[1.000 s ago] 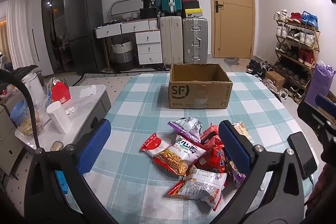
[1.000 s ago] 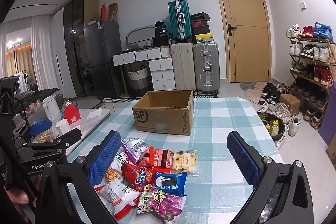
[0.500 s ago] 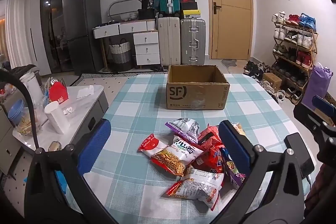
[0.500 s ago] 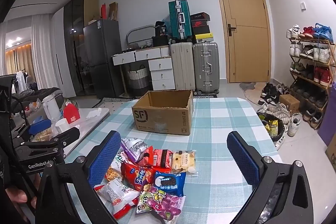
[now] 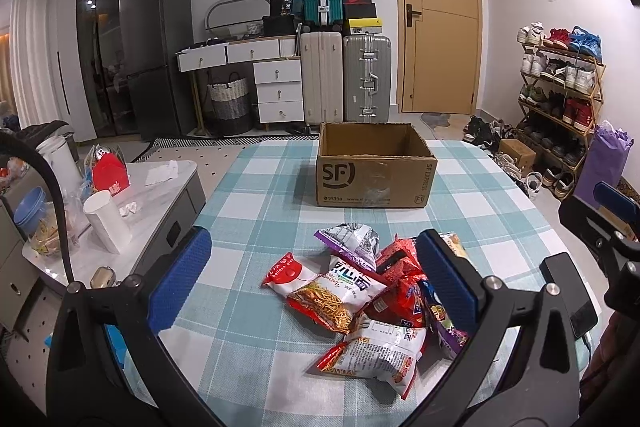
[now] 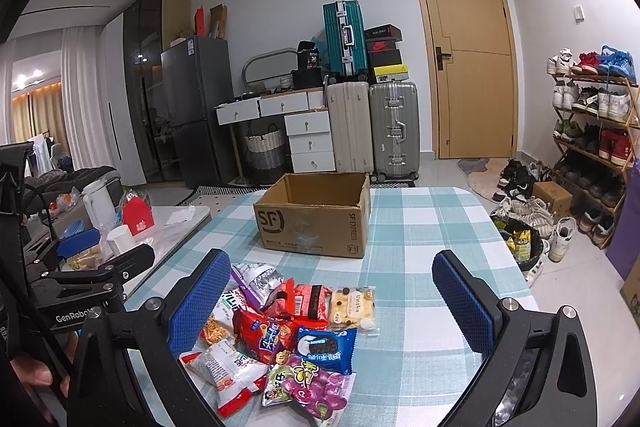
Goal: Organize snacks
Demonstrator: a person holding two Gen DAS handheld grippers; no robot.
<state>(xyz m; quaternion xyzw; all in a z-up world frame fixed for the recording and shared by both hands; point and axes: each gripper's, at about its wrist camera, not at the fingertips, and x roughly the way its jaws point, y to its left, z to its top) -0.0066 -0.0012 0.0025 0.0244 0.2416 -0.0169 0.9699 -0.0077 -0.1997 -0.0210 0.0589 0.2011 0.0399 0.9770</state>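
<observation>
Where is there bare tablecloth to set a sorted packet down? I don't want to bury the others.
Free: the checked cloth right of the snack pile, out to the table's right edge, and the strip between the pile and the cardboard box. The cloth left of the pile is bare too. Crowded: the pile itself, where the packets overlap.

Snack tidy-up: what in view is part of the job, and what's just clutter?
Job:
- pile of snack packets on the checked tablecloth
- open cardboard box, empty as far as visible
- left tongs and right tongs, both open, holding nothing

Clutter:
- suitcases
- shoe rack
- white cup on side table
- fridge
</observation>
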